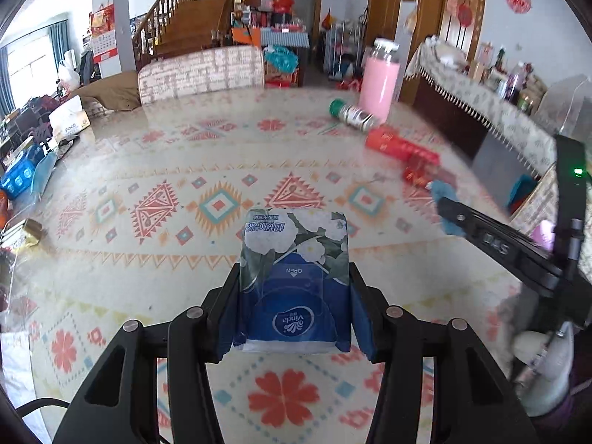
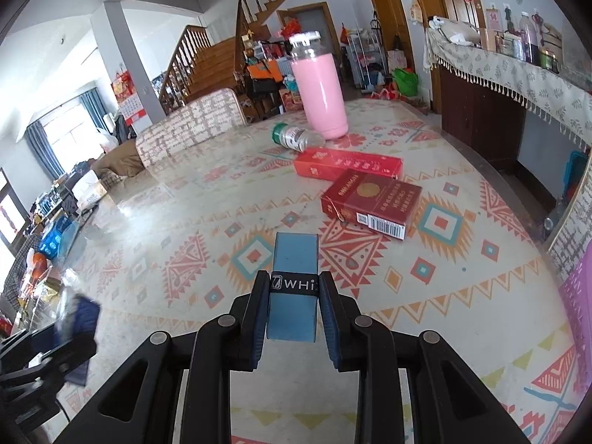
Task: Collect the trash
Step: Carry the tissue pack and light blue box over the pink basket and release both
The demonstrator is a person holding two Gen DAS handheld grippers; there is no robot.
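A blue and white Vinda tissue pack [image 1: 294, 251] sits between the fingers of my left gripper [image 1: 294, 277], whose pads press on its sides, above the patterned table [image 1: 185, 170]. My right gripper [image 2: 294, 285] is shut on a small blue box [image 2: 296, 255] with a black band. In the left wrist view the right gripper [image 1: 446, 207] reaches in from the right. In the right wrist view the left gripper [image 2: 74, 318] shows blurred at the lower left. Beyond lie a dark red cigarette pack [image 2: 370, 199], a long red carton [image 2: 347, 164] and a toppled green-capped bottle [image 2: 296, 137].
A tall pink bottle [image 2: 320, 88] stands at the far side of the table. A purple basket [image 2: 577, 310] shows at the right edge. A padded chair back [image 1: 201, 72] is behind the table, and a sideboard [image 2: 481, 107] with a fringed cloth stands to the right.
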